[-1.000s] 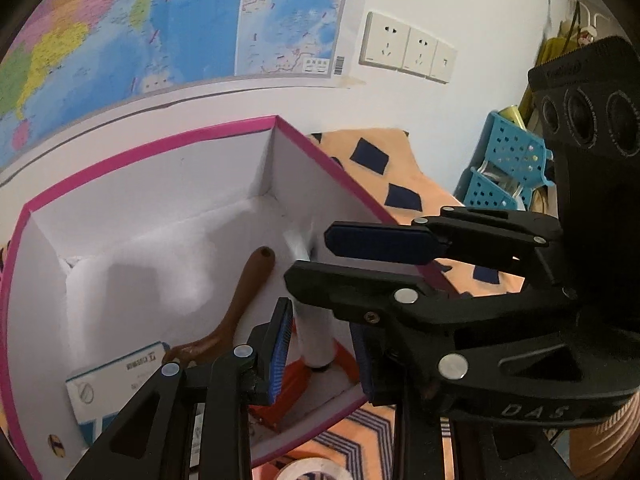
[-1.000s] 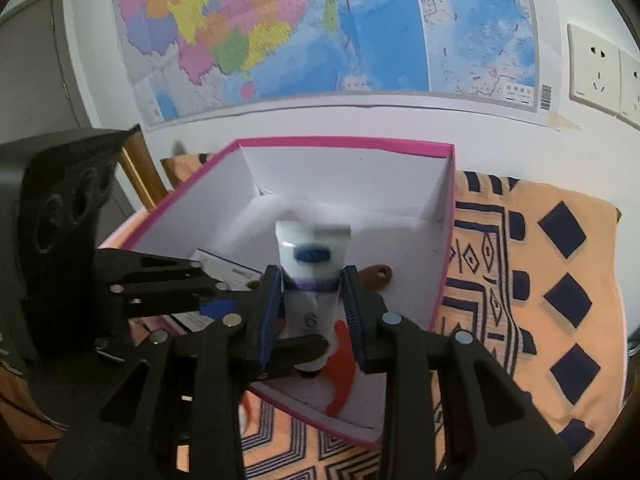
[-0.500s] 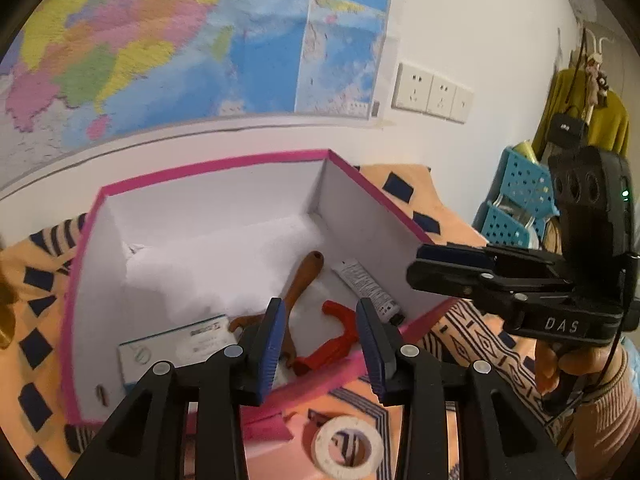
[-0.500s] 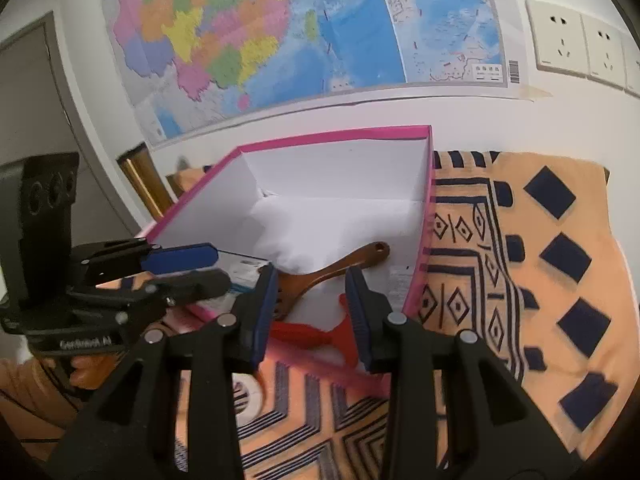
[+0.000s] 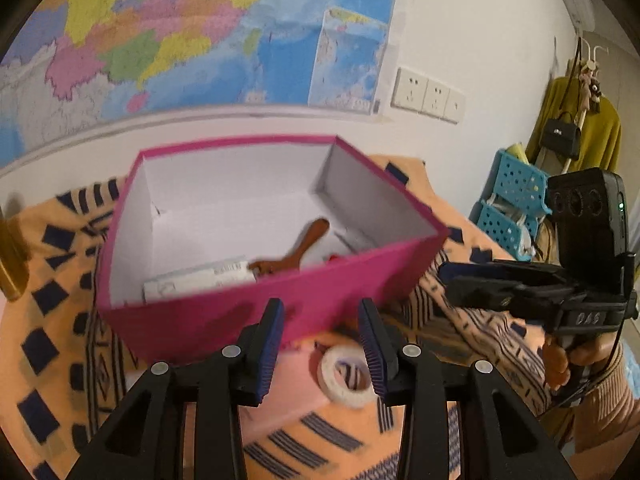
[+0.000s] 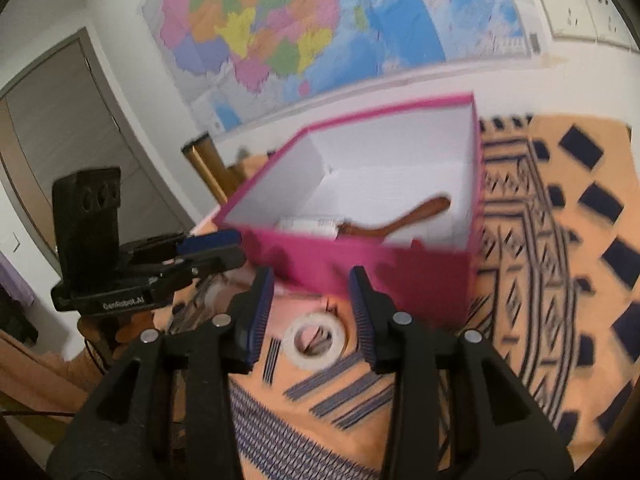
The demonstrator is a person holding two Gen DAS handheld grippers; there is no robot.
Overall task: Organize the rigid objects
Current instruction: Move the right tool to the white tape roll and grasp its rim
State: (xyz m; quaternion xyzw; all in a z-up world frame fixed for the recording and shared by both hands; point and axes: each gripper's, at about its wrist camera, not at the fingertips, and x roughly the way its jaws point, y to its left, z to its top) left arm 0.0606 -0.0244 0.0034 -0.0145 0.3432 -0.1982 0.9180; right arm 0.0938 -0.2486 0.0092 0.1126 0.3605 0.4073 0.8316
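The patterned orange cloth (image 6: 560, 240) covers the table, and on it sits the pink box (image 5: 280, 308), open-topped, with a wooden spoon (image 5: 304, 244), a white carton (image 5: 200, 280) and something red just peeking over the near wall. In front of the box, out on the cloth, lies the roll of tape (image 6: 315, 338), flat, its hole facing up. That looks like the next thing to be put away.

Now the relation that matters. The tape lies just ahead of and below the right gripper (image 6: 310, 308), almost square between its two fingers in the right wrist view. From the left gripper (image 5: 320, 340) it sits off toward the right finger, not centred. So the right hand has the better line, I'd say. The ring is flat and round, so there is no long axis to match; a grip across its width should do.

Both grippers are empty. The right jaws are opening, with nothing pressed between them; the left jaws stand partly apart.

A second ago the right gripper held a white tube over the box. The tube has been let go, and both hands have pulled back to the near side.
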